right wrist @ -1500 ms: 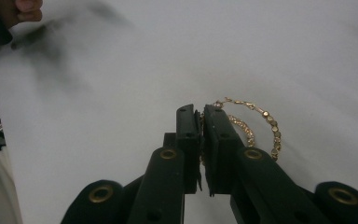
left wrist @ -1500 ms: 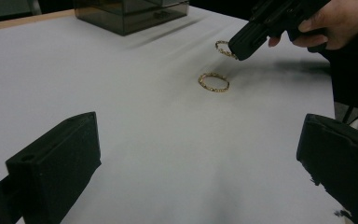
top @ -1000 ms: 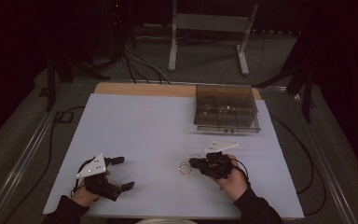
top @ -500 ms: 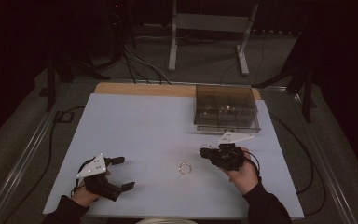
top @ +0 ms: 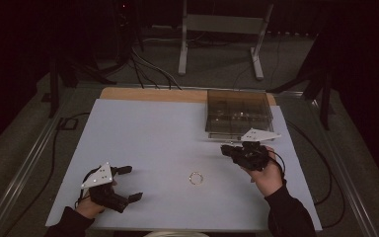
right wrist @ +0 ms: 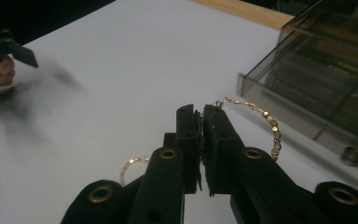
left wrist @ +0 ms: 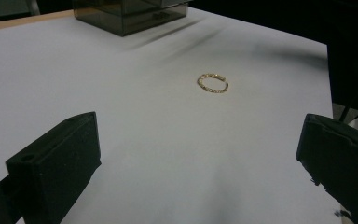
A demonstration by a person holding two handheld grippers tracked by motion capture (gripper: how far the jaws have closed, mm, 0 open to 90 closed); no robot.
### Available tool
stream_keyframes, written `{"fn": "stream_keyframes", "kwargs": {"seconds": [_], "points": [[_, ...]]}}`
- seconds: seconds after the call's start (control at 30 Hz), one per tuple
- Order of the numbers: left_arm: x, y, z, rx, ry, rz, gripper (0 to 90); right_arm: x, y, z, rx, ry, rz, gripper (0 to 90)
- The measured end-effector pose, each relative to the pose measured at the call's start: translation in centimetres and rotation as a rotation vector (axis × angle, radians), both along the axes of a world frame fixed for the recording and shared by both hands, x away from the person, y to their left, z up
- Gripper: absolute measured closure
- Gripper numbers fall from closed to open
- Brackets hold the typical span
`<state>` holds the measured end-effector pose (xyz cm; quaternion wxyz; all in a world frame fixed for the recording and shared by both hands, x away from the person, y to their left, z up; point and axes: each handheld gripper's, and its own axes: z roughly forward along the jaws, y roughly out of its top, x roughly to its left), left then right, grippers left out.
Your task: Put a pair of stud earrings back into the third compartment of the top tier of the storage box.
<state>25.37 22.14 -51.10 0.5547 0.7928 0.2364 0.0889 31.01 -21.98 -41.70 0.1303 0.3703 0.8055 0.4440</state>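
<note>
On the white table (top: 153, 133), a gold ring (top: 196, 177) lies flat, well in front of the smoky clear box (top: 238, 112). The right tool (right wrist: 201, 122), just before the box's near edge, has its jaws pressed together on a gold chain bracelet (right wrist: 266, 122). The left tool (top: 128, 183), far left of the ring, gapes wide and empty

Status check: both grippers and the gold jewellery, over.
Left gripper open, low on the table. Right gripper shut on a gold chain, near the clear box. Gold ring lies free mid-table. Nothing in the way.
</note>
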Motion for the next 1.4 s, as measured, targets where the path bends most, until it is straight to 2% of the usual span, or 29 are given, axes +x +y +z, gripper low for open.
{"fn": "stream_keyframes", "kwargs": {"seconds": [0.33,0.7,1.0,1.4], "points": [[-0.1,0.0,0.0,0.009,-0.005,-0.001,0.5,1.3,-2.0,1.5,0.006,-0.035,-0.06,85.3],[0.0,0.0,0.1,0.002,-0.004,0.002,0.5,2.9,-4.4,2.2,0.005,-0.041,-0.137,85.3],[0.0,0.0,0.0,-0.004,0.0,-0.001,0.5,4.5,-6.4,2.6,0.007,-0.034,-0.207,85.3],[0.0,0.0,0.0,-0.004,0.001,-0.004,0.5,6.6,-8.9,2.1,0.008,-0.008,-0.299,85.2]]}}
